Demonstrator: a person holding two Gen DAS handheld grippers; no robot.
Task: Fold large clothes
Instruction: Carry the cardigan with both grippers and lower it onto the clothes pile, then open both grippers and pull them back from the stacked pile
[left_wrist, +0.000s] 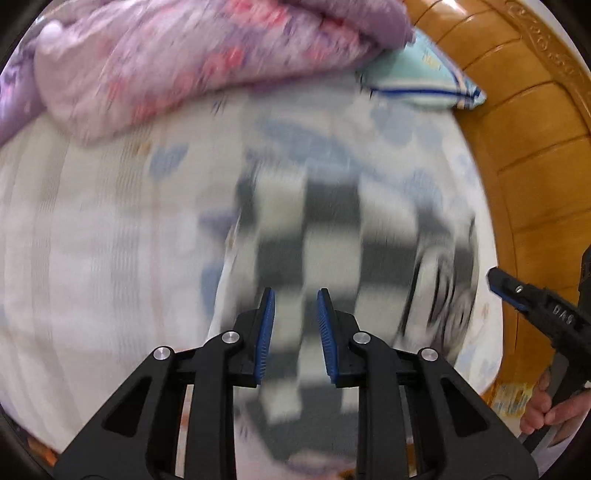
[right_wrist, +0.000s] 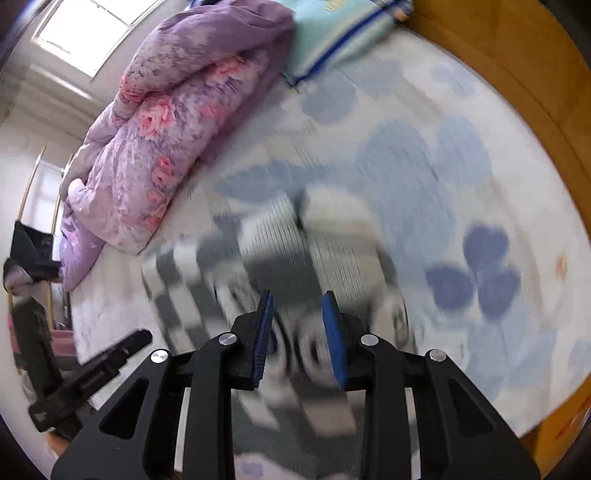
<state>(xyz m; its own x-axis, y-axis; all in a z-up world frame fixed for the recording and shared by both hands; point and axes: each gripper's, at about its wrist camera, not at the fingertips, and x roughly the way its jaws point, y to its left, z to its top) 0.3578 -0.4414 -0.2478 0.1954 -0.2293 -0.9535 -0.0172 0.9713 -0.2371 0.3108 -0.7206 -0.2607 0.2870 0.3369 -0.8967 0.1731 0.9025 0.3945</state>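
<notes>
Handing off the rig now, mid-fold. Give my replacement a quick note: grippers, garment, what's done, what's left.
Left gripper: closed on the checkered garment.
Right gripper: closed on the same garment.
Garment hangs bunched above the bed sheet; the picture is blurred, so its edges are unclear.
Purple quilt and pillow sit at the far end.
Done: both grips taken.
Left: the folds, as far as shows.
</notes>
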